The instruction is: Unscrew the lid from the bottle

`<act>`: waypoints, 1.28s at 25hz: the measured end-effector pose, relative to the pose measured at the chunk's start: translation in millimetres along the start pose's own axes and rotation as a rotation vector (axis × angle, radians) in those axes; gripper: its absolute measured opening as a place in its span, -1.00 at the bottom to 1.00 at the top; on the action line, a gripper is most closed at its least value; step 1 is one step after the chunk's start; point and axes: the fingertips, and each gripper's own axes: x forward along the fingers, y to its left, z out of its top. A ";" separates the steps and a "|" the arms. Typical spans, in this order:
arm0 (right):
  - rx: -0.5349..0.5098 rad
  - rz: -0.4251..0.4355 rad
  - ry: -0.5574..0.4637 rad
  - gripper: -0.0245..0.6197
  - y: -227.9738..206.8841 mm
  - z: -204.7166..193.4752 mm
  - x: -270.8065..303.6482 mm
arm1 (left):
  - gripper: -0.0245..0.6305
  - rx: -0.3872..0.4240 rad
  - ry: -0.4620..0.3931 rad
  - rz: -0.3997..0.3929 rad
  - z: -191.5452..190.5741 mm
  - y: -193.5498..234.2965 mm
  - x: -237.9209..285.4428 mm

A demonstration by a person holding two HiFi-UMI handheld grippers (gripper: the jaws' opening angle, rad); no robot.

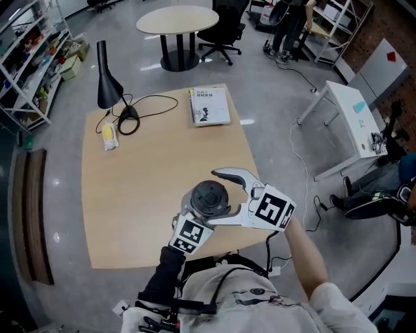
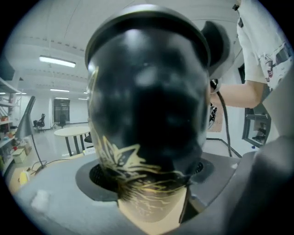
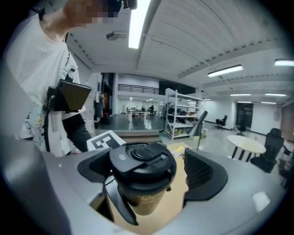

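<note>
A black bottle with a gold pattern (image 2: 147,114) fills the left gripper view, standing upright between that gripper's jaws. My left gripper (image 1: 198,218) is shut on its body, above the wooden table's (image 1: 143,188) near edge. The dark round lid (image 1: 207,195) sits on top of the bottle. My right gripper (image 1: 218,198) reaches in from the right, its jaws curving round the lid. In the right gripper view the lid (image 3: 142,160) sits between the open jaws. The right pad (image 3: 202,172) is clear of it and the left pad (image 3: 94,167) is close beside it.
On the table's far side stand a black desk lamp (image 1: 107,84) with its cable, a yellow object (image 1: 109,135) and a book (image 1: 210,105). Beyond are a round table (image 1: 177,19), an office chair (image 1: 224,26) and a white desk (image 1: 354,117).
</note>
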 end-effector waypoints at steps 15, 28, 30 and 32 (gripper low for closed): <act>-0.042 0.398 -0.125 0.43 50.2 71.4 -5.0 | 0.31 0.018 -0.081 -0.171 48.9 -32.0 -54.7; -0.036 0.315 -0.206 0.58 65.9 77.1 5.3 | 0.31 0.154 -0.003 -0.192 44.9 -40.5 -55.7; -0.040 0.400 -0.237 0.58 74.2 83.4 -3.4 | 0.31 0.166 -0.010 -0.242 50.7 -51.5 -57.0; -0.028 0.540 -0.249 0.59 88.3 86.6 -18.7 | 0.31 0.185 -0.017 -0.344 56.5 -73.0 -59.9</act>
